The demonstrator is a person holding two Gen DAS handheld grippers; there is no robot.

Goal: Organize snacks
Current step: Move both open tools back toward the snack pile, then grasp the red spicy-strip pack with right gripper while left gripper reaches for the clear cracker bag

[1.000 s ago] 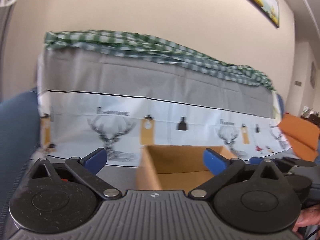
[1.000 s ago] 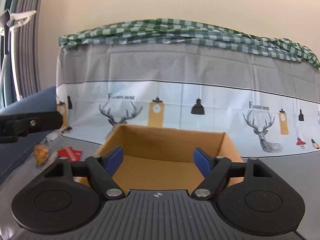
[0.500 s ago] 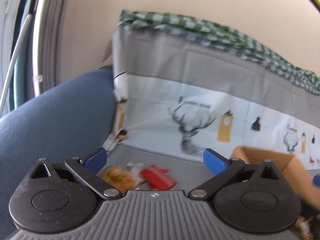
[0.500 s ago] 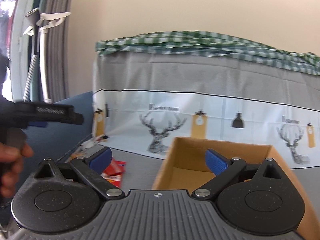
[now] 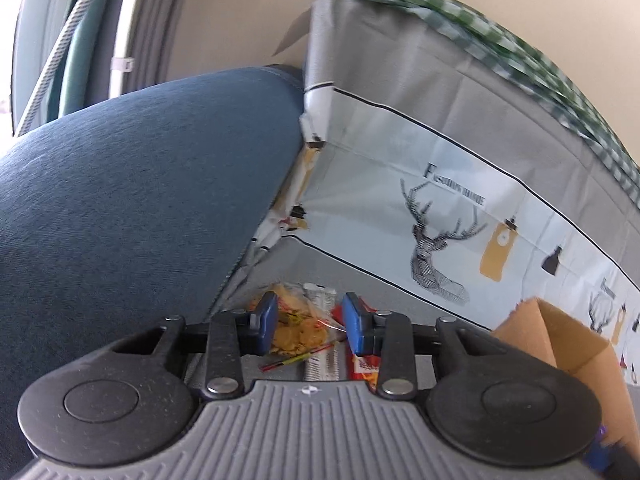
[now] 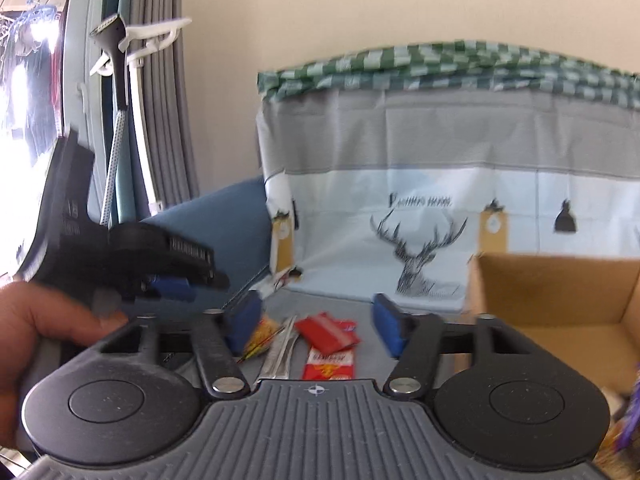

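Observation:
Several snack packets lie on the grey sofa seat: a clear bag of yellow snacks (image 5: 298,326), a silver packet (image 5: 322,362) and red packets (image 5: 362,364). My left gripper (image 5: 310,328) hangs over them, jaws partly open around the yellow bag, holding nothing. In the right wrist view the same yellow bag (image 6: 262,334), silver packet (image 6: 280,354) and red packets (image 6: 330,334) lie between my right gripper's open jaws (image 6: 316,328). The left gripper (image 6: 168,284) shows at the left there. An open cardboard box (image 6: 560,300) stands to the right of the snacks.
A blue sofa armrest (image 5: 140,184) rises to the left of the snacks. A deer-print cloth (image 5: 440,240) covers the sofa back behind them. The cardboard box's corner (image 5: 560,344) is at the right of the left wrist view. Purple-wrapped items (image 6: 628,420) show at the far right.
Both grippers swung left, away from the box and toward the snack pile. The left gripper's jaws narrowed from wide open and now straddle the yellow bag.

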